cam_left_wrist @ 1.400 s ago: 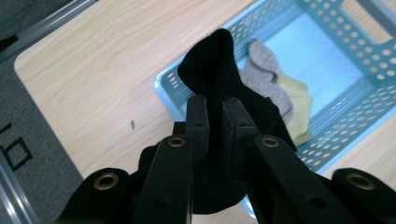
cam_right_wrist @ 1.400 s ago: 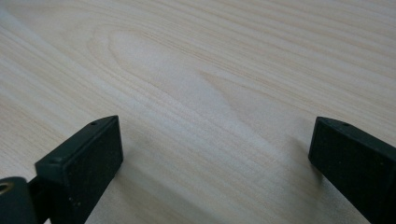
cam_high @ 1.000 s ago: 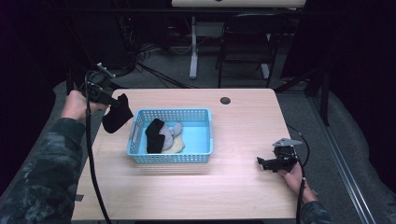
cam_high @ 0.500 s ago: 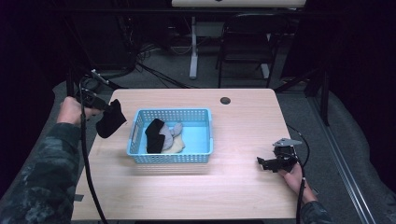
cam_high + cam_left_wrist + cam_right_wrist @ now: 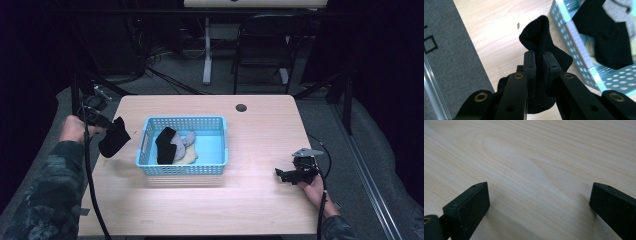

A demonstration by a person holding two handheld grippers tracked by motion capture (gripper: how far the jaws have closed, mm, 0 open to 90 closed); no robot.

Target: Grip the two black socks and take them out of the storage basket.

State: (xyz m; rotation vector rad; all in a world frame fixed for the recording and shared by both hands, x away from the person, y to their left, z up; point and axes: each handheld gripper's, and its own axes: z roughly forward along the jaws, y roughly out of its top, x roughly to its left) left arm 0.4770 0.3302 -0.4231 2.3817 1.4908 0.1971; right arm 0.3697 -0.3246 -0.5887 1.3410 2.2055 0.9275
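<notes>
A pale wooden table point(image 5: 260, 130) stands in a dark room. From the high view, the left gripper point(image 5: 102, 122) dangles a black sock point(image 5: 114, 142) over the table's left edge, just beside the blue basket point(image 5: 182, 169); the right gripper point(image 5: 287, 175) rests near the right edge on open wood. Left gripper view: jaws clamped on the black sock point(image 5: 541, 40). Right gripper view: jaws spread wide over bare table point(image 5: 531, 157).

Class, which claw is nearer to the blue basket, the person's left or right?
Left. The left claw, gripping a black sock, hangs just beside the basket; the right claw rests farther off.
</notes>
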